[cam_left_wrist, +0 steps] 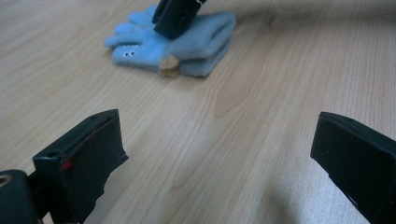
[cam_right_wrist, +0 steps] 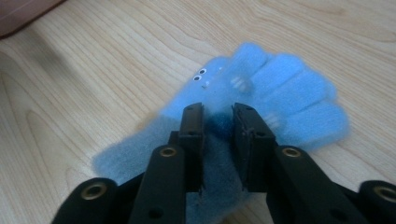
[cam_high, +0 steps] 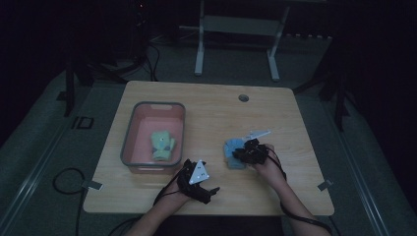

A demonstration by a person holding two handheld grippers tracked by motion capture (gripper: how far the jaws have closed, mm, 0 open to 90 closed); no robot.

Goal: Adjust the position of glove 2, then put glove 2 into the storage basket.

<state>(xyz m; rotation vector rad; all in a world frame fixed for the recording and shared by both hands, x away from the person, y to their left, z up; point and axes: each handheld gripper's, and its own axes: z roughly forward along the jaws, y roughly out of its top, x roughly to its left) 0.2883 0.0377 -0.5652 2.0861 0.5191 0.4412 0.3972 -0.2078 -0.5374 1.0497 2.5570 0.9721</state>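
Tub: a grey-rimmed pink tub sits on the left half of the table, a short way in from the left edge; its near rim lies just beside the left gripper.
Green glove: a green glove lies flat inside the tub, toward its near right corner; detail is dim in the high view.
Left gripper: the left gripper rests near the front edge, at the tub's near right corner; its jaws stand wide apart with bare wood between them in the left gripper view.
Open room: a clear stretch of tabletop runs between the two grippers, and the whole far half of the table is bare but for a small round grommet.
Blue glove: a blue glove with small googly eyes lies on the wood right of centre, well in from the right edge.
Right gripper: the right gripper is down on the blue glove, jaws a little apart with a fold of fleece between them; whether the pads press it is hard to tell, probably not.
Hidden: the glove's cuff end is covered by the right gripper's jaws.
Surroundings: the floor and frame beyond the table are too dark to make out.
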